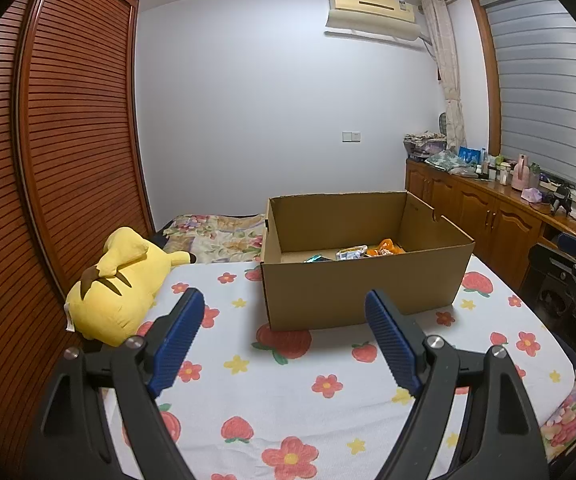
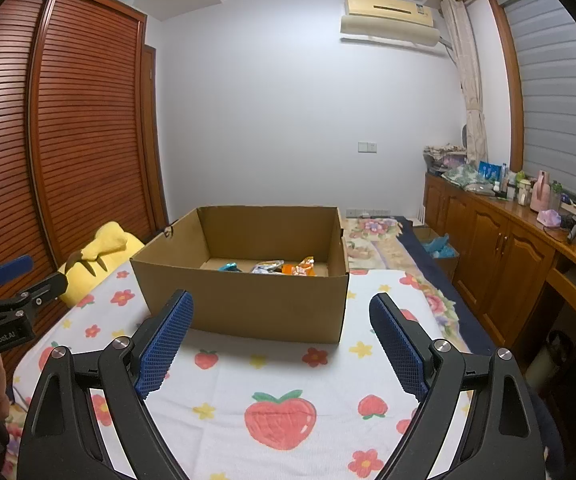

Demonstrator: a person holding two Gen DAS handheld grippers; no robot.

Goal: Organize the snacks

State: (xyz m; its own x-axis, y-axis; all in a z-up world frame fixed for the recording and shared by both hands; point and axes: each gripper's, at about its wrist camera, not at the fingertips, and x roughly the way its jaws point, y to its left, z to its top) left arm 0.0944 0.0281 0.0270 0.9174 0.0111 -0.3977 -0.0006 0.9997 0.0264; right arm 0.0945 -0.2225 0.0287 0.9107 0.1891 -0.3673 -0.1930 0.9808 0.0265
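Both grippers hover wide and empty over the bedspread [image 2: 288, 368]: left gripper [image 1: 284, 308], right gripper [image 2: 282, 310]. Several snacks [image 2: 276, 267] lie inside the cardboard box [image 2: 248, 304]; none visible outside, so the sorting looks about finished.

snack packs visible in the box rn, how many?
3 visible, all on the cardboard box floor by the far wall: teal packet at left, silver-white packet in the middle, orange packet at right. The near wall hides the front of the floor, so more may be there.
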